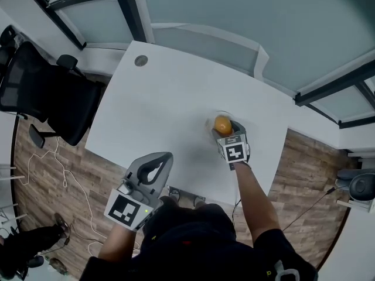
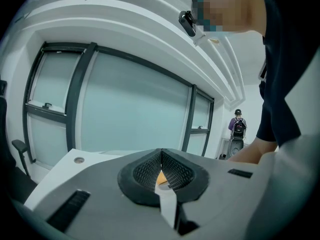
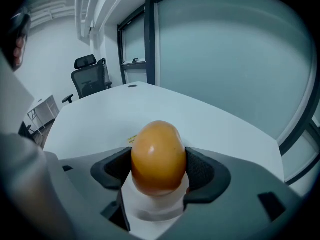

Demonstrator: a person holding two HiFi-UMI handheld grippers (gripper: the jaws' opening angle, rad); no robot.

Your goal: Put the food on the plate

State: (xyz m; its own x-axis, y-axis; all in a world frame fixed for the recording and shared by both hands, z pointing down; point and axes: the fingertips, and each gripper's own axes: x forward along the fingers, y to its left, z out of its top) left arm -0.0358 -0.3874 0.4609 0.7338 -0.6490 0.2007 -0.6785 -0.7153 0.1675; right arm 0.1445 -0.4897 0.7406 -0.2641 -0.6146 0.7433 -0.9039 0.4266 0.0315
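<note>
Clamping an orange fruit [image 3: 157, 149] (glossy, egg-shaped) in the right claw [image 3: 160, 169], at 3 o'clock on the white desk [image 1: 170, 104]. Holding the left claw [image 2: 161, 156] pressed together, empty, at 7 o'clock.

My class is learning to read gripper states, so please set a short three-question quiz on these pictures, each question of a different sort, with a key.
1. Multiple choice: what is between the jaws of the right gripper?
A) an orange round fruit
B) a spoon
C) nothing

2. True or false: the jaws of the left gripper stand wide apart around a cup.

3. Fill the gap: the table under the fruit has a plain ____ top.

Key
1. A: the jaws press on the fruit from both sides.
2. False: the jaws are together, with nothing held.
3. white
</note>
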